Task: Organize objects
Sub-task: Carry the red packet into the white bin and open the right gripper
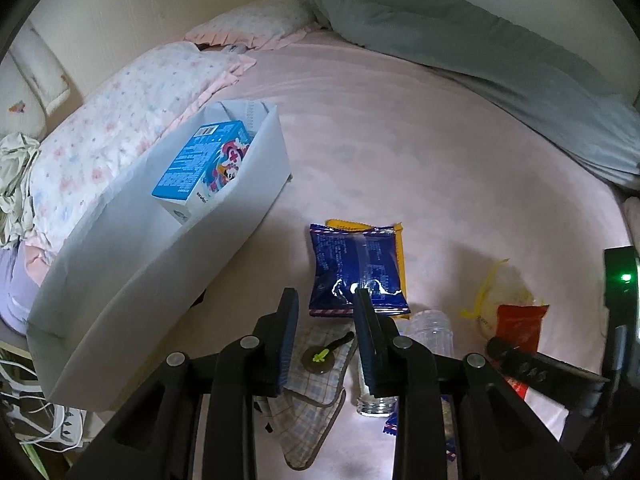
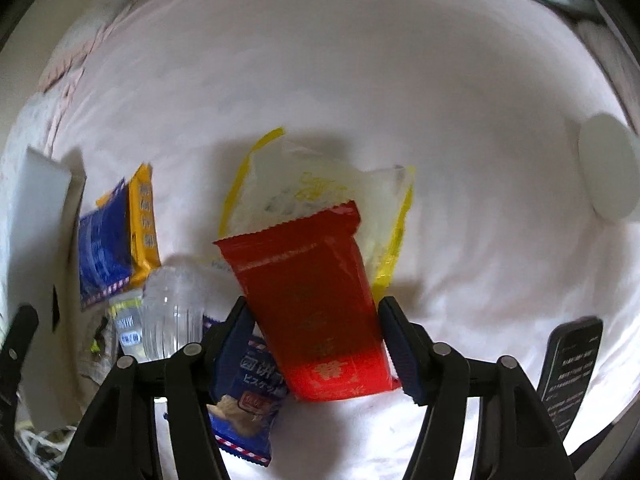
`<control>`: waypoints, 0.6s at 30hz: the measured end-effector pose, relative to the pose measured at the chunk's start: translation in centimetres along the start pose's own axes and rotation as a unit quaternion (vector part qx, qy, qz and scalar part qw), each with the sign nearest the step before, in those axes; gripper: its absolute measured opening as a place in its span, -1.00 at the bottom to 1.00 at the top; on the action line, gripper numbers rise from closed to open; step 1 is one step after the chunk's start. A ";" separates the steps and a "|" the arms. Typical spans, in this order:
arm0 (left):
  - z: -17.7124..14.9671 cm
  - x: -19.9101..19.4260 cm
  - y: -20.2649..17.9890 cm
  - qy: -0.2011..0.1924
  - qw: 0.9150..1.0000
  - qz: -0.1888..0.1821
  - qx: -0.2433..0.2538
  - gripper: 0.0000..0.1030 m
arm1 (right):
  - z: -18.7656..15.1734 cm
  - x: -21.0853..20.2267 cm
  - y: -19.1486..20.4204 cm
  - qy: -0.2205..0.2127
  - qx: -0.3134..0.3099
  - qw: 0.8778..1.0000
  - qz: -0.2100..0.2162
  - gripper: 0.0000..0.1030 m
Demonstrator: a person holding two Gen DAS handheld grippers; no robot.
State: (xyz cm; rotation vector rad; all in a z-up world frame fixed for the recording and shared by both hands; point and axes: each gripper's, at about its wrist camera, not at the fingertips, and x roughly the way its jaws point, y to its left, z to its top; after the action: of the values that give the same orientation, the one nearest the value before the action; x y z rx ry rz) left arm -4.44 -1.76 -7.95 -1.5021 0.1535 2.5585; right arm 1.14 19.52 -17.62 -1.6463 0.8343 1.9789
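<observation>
Left gripper (image 1: 326, 300): jaws apart with nothing between them, pointing down over a checked cloth (image 1: 308, 408) on the bed (image 1: 400, 140); a small round piece with a green bit (image 1: 319, 358) lies on that cloth.
Right gripper (image 2: 312, 316): fingers either side of the red packet (image 2: 316, 300) – the left finger seems to touch its edge, while a thin gap shows at the right finger, so it reads as not yet clamped.
Red packet: lies tilted on the sheet, resting over a clear bag with yellow edges (image 2: 320, 184); its lower left corner overlaps a blue biscuit packet (image 2: 246, 400).
Bin (image 1: 168, 252): white, long, standing on the bed beside a flowered quilt (image 1: 120, 128); a blue box (image 1: 204, 168) leans inside it near the far end.
Blue packet (image 1: 356, 268): flat on the sheet just right of the bin, lying on top of a yellow packet (image 1: 400, 248) – only the yellow edge shows.
Bottle (image 2: 172, 308): clear, on its side, between the blue packet and the red one.
Phone (image 2: 568, 372): dark, at the right edge of the right wrist view, well apart from the packets.
White disc (image 2: 608, 168): far right on the sheet.
Pillow (image 1: 460, 36): grey, along the far side of the bed.
</observation>
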 end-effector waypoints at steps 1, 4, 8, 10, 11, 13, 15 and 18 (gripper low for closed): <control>0.0 0.0 0.0 0.001 1.000 -0.001 -0.001 -0.45 | 0.1 -0.3 -0.3 -0.005 0.007 1.000 0.005 0.05; 0.0 0.2 0.0 0.010 1.000 -0.021 -0.004 -0.44 | 0.1 -1.2 -1.3 -0.022 0.031 0.999 0.024 0.03; 0.0 0.1 0.0 0.021 0.997 -0.072 -0.015 -0.44 | 0.0 -2.9 -2.0 -0.043 0.049 0.995 0.071 0.01; 0.1 -0.5 -0.1 0.008 0.995 -0.098 -0.018 -0.44 | 0.1 -4.2 -2.1 -0.064 0.058 0.990 0.113 0.00; 0.3 -0.9 -0.2 -0.003 0.993 -0.116 -0.019 -0.43 | 0.4 -5.1 -2.3 -0.081 0.066 0.982 0.154 -0.01; 0.4 -1.7 -0.6 -0.023 0.988 -0.153 -0.016 -0.42 | 0.3 -6.2 -2.8 -0.105 0.080 0.967 0.220 -0.02; 0.4 -2.4 -1.0 -0.036 0.983 -0.178 -0.011 -0.37 | 0.3 -6.7 -3.4 -0.120 0.095 0.952 0.264 -0.02; 0.3 -3.7 -1.5 -0.065 0.980 -0.190 0.012 -0.30 | 0.0 -7.4 -4.0 -0.140 0.105 0.937 0.301 -0.02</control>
State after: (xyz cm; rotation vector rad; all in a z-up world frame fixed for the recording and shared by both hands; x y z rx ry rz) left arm -2.63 -0.56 -4.58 -1.2110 -0.1107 2.3256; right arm 5.24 22.79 -11.06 -1.0211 1.5016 2.3347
